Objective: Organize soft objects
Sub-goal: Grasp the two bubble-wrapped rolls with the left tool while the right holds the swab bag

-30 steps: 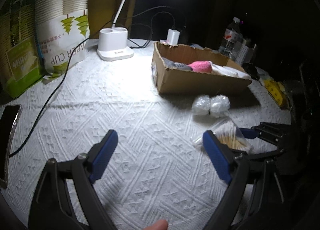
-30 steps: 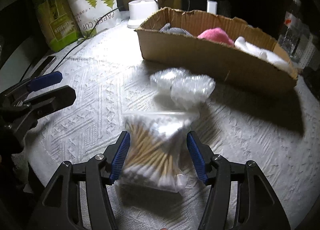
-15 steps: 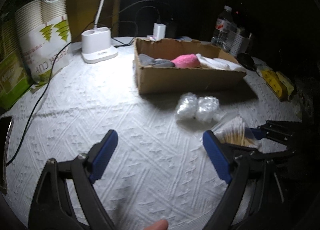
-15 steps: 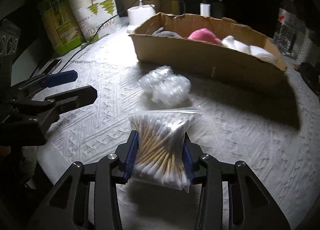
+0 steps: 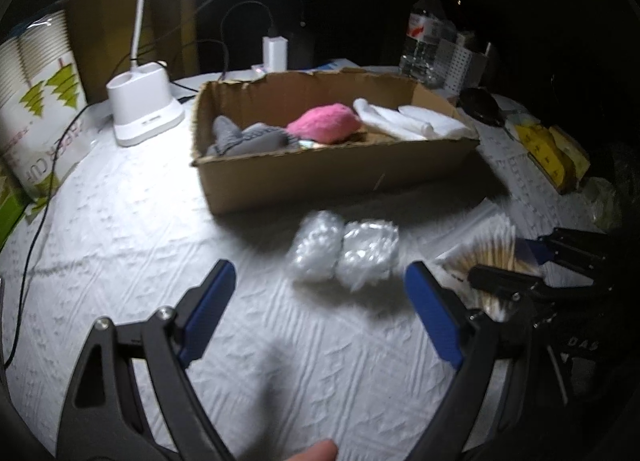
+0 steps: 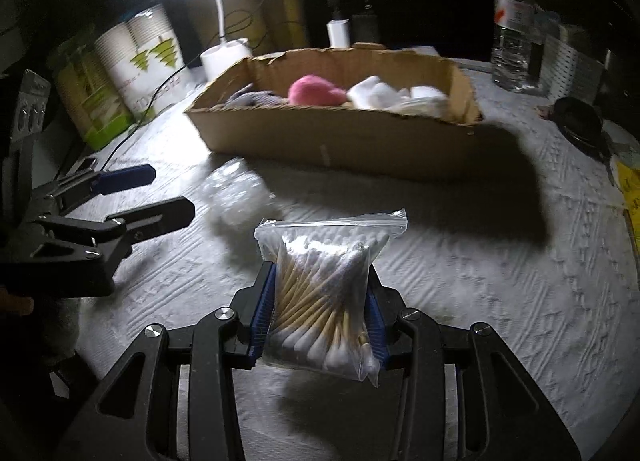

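Dark surroundings close in on a round tabletop (image 5: 120, 229) covered with a white, diamond-textured cloth and lit by a white desk lamp (image 5: 142, 109). An open, shallow brown cardboard box (image 5: 332, 173) serves as the landmark near the middle of the tabletop. Inside the box, a grey knitted item (image 5: 244, 139) is seen at its left end, a fluffy pink item (image 5: 324, 123) in its middle, and folded white cloth (image 5: 408, 121) at its right end.

Just in front of the box, two crumpled clear plastic bundles (image 5: 346, 257) are seen lying side by side on the cloth, touching each other.

A clear zip bag of wooden-stemmed cotton swabs (image 6: 324, 301) is pinched between the blue pads of the right gripper (image 6: 320, 317), which is seen in front of the box and to its right. The bag appears lifted clear of the cloth, its sealed edge pointing toward the box.

The left gripper (image 5: 316, 317) is spread wide with nothing between its blue pads, in front of the box and nearer the camera than the plastic bundles.

Left of the box, a sleeve of white paper cups with green tree prints (image 5: 40, 109) is seen. Behind the box to its right, a clear plastic water bottle (image 5: 426, 33) stands upright.
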`<state>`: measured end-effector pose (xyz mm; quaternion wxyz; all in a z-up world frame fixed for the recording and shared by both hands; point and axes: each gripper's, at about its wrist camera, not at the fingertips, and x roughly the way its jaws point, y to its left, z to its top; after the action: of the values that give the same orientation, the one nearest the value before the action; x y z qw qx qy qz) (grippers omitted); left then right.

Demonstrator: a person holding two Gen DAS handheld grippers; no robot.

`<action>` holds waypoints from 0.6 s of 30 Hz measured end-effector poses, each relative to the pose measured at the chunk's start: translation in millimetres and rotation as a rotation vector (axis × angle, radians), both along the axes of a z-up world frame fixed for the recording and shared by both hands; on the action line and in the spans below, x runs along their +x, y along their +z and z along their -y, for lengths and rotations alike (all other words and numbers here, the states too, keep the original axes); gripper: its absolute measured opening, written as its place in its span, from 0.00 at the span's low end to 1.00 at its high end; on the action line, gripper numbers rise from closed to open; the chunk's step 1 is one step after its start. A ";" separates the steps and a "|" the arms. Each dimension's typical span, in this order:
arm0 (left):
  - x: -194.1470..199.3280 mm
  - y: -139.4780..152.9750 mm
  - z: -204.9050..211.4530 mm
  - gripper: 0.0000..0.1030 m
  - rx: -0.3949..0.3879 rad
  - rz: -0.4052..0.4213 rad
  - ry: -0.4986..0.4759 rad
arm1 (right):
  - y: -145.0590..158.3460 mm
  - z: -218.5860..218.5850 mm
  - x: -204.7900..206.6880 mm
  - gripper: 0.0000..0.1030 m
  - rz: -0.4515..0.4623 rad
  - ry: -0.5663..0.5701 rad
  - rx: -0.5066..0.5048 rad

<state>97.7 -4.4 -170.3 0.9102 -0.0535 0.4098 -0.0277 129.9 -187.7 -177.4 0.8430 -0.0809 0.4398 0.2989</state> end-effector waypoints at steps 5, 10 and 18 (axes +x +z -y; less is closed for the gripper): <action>14.3 -6.2 9.4 0.85 0.009 -0.021 -0.020 | 1.5 15.1 10.9 0.42 0.000 -0.026 0.010; 27.5 -10.2 16.4 0.85 0.017 -0.039 -0.050 | 1.3 27.8 21.3 0.42 -0.002 -0.058 0.021; 44.7 -19.9 16.3 0.85 0.042 -0.075 -0.049 | -1.3 32.5 32.4 0.42 -0.011 -0.072 0.025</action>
<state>142.5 -20.7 -190.2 0.8941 -0.0253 0.4455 -0.0395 162.3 -220.2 -178.7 0.8519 -0.0528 0.4430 0.2744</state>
